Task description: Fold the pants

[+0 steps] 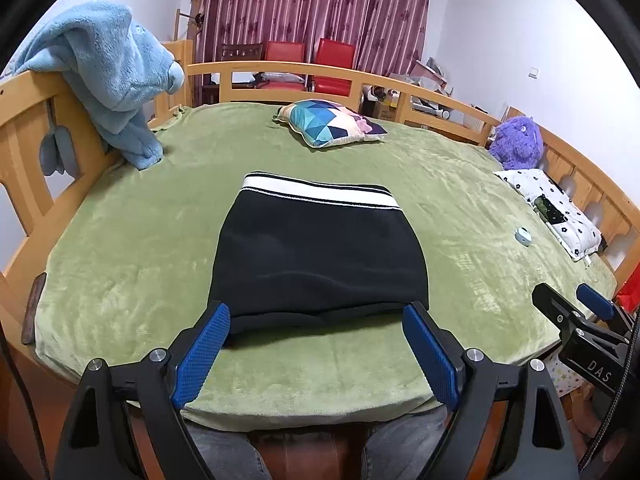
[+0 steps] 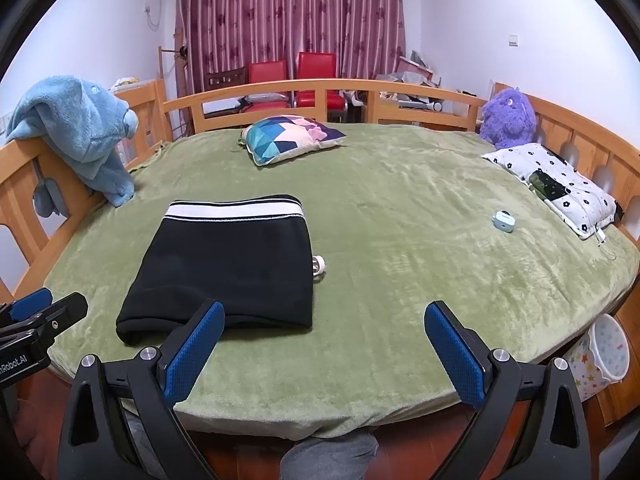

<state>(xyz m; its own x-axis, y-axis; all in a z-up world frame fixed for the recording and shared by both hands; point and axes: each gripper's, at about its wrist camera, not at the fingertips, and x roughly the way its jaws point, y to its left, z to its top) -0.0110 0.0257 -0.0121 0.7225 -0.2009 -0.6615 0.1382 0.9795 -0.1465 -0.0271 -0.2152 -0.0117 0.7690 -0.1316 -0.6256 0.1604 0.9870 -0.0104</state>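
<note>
- pants (image 1: 316, 252) lie folded into a compact black rectangle on the green blanket (image 1: 132, 264), white waistband at the far end, folded edge at the near end
- left gripper (image 1: 316, 316): fingers spread wide, holding nothing, straddling the near folded edge, pants dead ahead
- right gripper (image 2: 324, 320): fingers also apart, empty; pants (image 2: 224, 264) sit ahead and to its left, only its left finger overlaps the near right corner
- long axis runs away from both tools; left is nearer, centred
- fold looks about done
</note>
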